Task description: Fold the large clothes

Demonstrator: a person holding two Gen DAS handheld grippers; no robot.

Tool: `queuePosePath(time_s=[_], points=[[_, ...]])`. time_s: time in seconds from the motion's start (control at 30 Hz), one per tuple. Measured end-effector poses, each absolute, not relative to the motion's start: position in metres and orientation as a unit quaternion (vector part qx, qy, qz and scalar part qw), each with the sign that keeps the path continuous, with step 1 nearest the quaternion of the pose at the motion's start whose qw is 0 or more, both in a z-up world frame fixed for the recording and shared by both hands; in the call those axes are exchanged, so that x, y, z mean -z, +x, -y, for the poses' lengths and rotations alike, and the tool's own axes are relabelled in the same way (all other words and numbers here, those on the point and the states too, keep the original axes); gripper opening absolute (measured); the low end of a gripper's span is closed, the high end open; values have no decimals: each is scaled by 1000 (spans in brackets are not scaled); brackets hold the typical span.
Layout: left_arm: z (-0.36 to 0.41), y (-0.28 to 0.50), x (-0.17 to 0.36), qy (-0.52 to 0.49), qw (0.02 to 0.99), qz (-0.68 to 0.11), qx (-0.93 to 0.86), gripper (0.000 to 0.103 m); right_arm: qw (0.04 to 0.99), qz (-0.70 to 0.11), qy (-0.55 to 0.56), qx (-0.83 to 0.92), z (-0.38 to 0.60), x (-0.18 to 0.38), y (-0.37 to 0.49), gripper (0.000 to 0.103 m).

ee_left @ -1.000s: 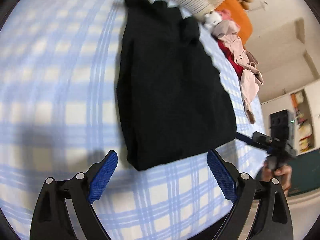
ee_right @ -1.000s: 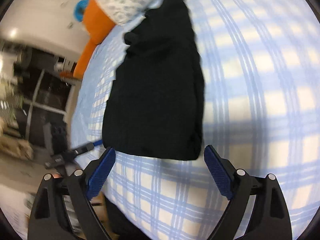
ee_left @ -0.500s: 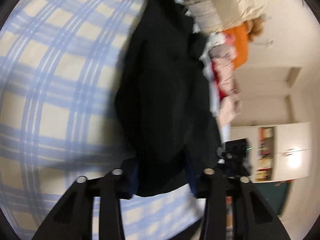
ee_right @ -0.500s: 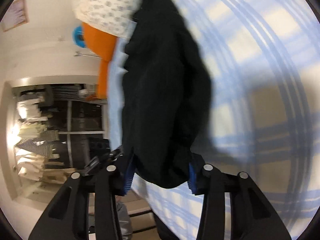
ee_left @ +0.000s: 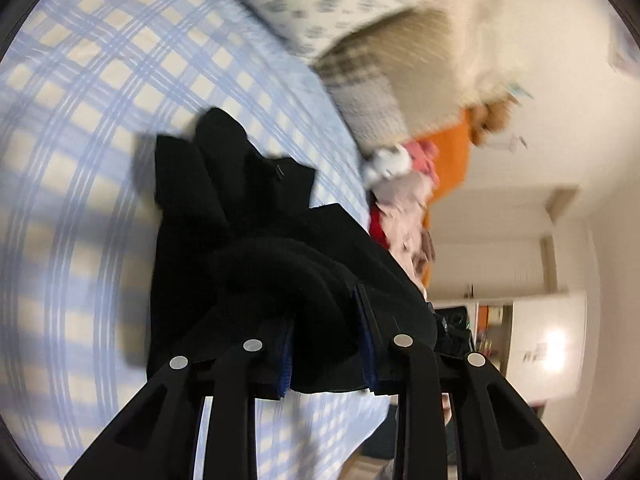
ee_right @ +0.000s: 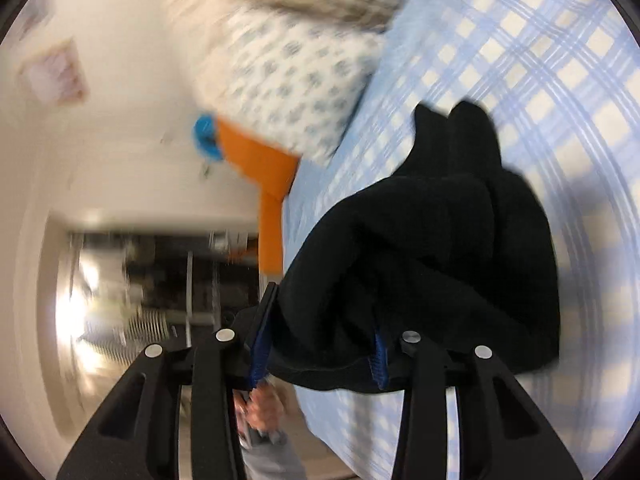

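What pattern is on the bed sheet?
Blue and cream plaid bed sheet, clearest in the left wrist view.

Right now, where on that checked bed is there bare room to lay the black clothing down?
The widest bare patch of checked sheet lies left of the black garment in the left view, up to the patterned pillow. The right view shows the same stretch to the garment's right. It is crowded along the other edge: a pink-and-red clothes pile and a blanket.

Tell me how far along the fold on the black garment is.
Done: the black garment is already narrowed into a strip on the checked bed sheet. In hand: the left hand-held gripper, jaws closing, and the right hand-held gripper each pinch its near edge, lifted and bunching toward the far end. Left: lay that edge down, flatten, release.
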State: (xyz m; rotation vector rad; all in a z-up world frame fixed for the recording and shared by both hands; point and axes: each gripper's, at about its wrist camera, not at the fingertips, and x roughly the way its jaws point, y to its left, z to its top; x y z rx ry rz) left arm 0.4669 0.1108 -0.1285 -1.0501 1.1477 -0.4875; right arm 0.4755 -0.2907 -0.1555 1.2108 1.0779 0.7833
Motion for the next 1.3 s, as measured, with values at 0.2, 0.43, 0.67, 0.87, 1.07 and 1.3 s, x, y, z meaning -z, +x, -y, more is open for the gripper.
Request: queuePosePath(time_s=[0.2, 0.43, 0.67, 0.87, 1.07, 1.3], points=[[-122, 551, 188, -526, 651, -525, 156, 34, 591, -467, 599, -272, 279, 208, 557, 93], [-166, 522, 166, -565, 699, -404, 166, 97, 631, -416, 567, -327, 296, 179, 567, 99], [-139, 501, 61, -323, 858, -372, 145, 98, 825, -378, 294, -301, 285, 91, 531, 42], [-17, 519, 75, -92, 902, -389, 162, 96, 901, -370, 44, -222, 190, 101, 527, 25], [-7, 604, 149, -58, 885, -459, 49, 97, 888, -428, 26, -162, 171, 172, 578, 29], [-34, 626, 191, -121, 872, -471, 58, 101, 899, -406, 41, -159, 168, 197, 590, 31]])
